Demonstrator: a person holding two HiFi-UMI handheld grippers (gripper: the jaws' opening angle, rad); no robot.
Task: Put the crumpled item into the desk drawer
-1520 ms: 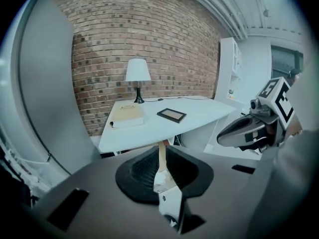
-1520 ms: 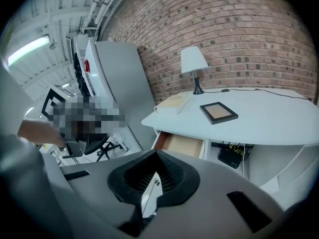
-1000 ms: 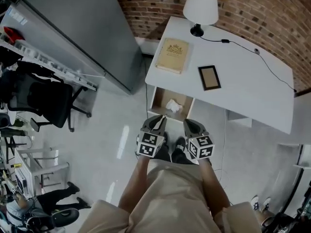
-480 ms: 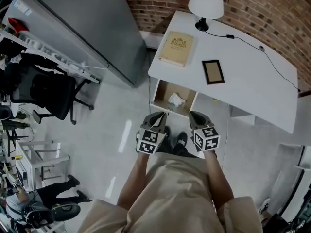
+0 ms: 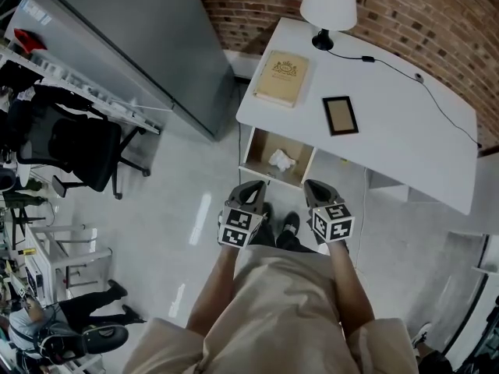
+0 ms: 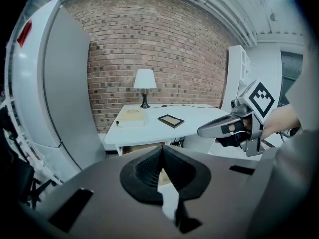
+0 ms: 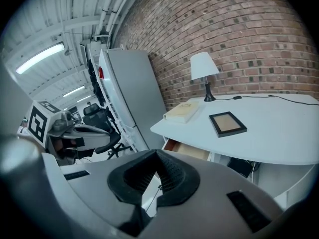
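The white crumpled paper (image 5: 281, 160) lies inside the open wooden drawer (image 5: 260, 148) at the front of the white desk (image 5: 390, 123). Just short of the drawer's front edge, my left gripper (image 5: 253, 187) and right gripper (image 5: 314, 185) are side by side above the floor, both shut and holding nothing. In the left gripper view the jaws (image 6: 162, 152) are pressed together, with the right gripper (image 6: 224, 126) alongside and the drawer (image 6: 142, 147) under the desk edge. In the right gripper view the jaws (image 7: 157, 158) are likewise closed, and the drawer (image 7: 192, 151) shows ahead.
On the desk are a tan book (image 5: 281, 78), a dark picture frame (image 5: 341, 115) and a white lamp (image 5: 328, 6) with its cable. A grey cabinet (image 5: 148, 45) stands to the left of the desk, a black office chair (image 5: 74, 150) farther left. My feet (image 5: 277, 228) are below the drawer.
The head view has shifted a little since a second ago. Both grippers remain shut in front of the drawer, and the crumpled paper has not moved.
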